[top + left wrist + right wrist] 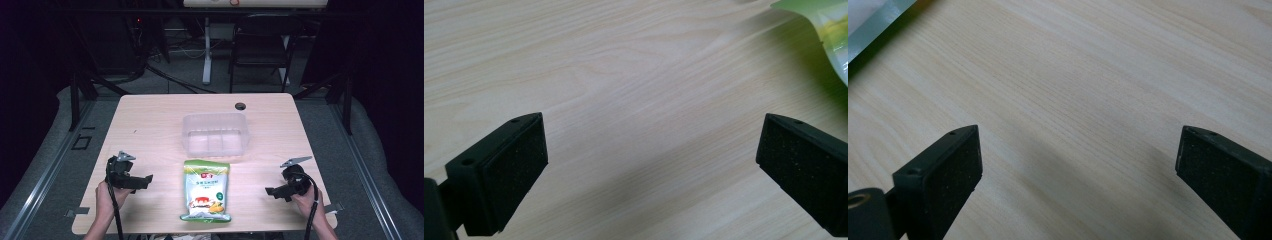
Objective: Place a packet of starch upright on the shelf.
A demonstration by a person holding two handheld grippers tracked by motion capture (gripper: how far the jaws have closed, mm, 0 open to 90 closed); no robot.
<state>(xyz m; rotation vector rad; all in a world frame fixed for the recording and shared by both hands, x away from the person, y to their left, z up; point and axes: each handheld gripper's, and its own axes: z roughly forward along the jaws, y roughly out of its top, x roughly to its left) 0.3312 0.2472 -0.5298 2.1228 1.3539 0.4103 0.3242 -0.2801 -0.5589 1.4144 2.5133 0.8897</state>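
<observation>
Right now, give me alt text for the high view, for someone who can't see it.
A green and white food bag lies flat at the near edge of a wooden table, between an open left gripper and an open right gripper, each held in a hand. A clear plastic tub sits just beyond the bag.

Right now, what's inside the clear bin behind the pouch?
The bin looks empty: through its clear walls I see only its ribbed bottom and the table. The pouch lies flat in front of it, outside. Glare blurs the near wall, so something small could go unseen.

Green-white food pouch (206, 190) flat on table, near edge
</observation>
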